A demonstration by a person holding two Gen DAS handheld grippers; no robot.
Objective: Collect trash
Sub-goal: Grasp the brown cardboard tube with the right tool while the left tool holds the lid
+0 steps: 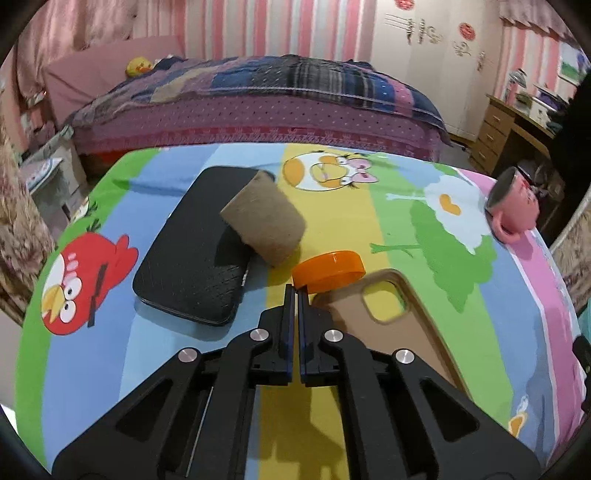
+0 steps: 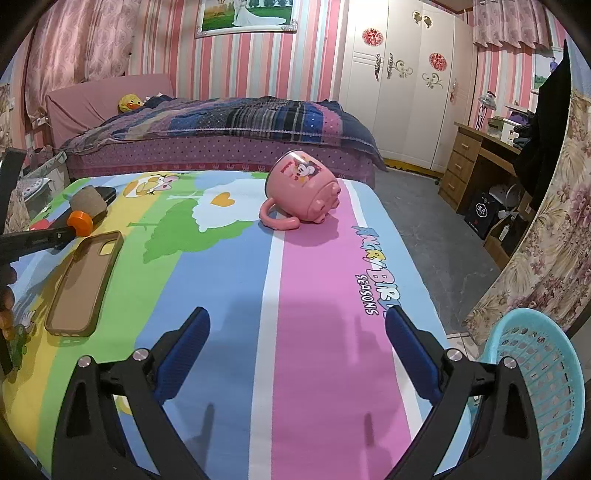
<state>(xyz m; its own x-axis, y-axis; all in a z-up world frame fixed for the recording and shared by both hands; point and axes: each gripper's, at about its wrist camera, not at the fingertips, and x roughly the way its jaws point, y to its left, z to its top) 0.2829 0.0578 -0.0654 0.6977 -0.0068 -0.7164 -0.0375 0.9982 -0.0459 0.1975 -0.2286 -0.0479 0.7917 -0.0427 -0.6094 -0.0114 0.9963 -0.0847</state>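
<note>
- A bedroom with pink striped walls, a bed (image 2: 221, 136) under a patchwork quilt, a white wardrobe (image 2: 402, 81) and a wooden desk (image 2: 469, 162); in front, a table under a bright cartoon-bird cloth (image 2: 314, 295).
- On the cloth, one of each: orange cap (image 1: 328, 271), cardboard tube (image 1: 264, 219), black case (image 1: 192, 243), brown phone cover (image 1: 388, 314), pink mug (image 2: 301, 192) lying on its side.
- Readable writing: "SEASONS" on the cloth's pink stripe; the larger word above it is only partly legible. The mug carries a cartoon mouse picture.
- The left gripper (image 1: 295, 291) has its jaws pressed together, pinching the near edge of the orange cap, which is tilted up beside the phone cover and just in front of the tube.
- The right gripper (image 2: 297, 332) is spread wide over the pink stripe, nothing between its fingers, well apart from the mug.
- Only the right view shows one turquoise basket (image 2: 535, 387) at the table's right edge, a framed picture (image 2: 245, 16) and the mug's underside; only the left view shows the whole black case.
</note>
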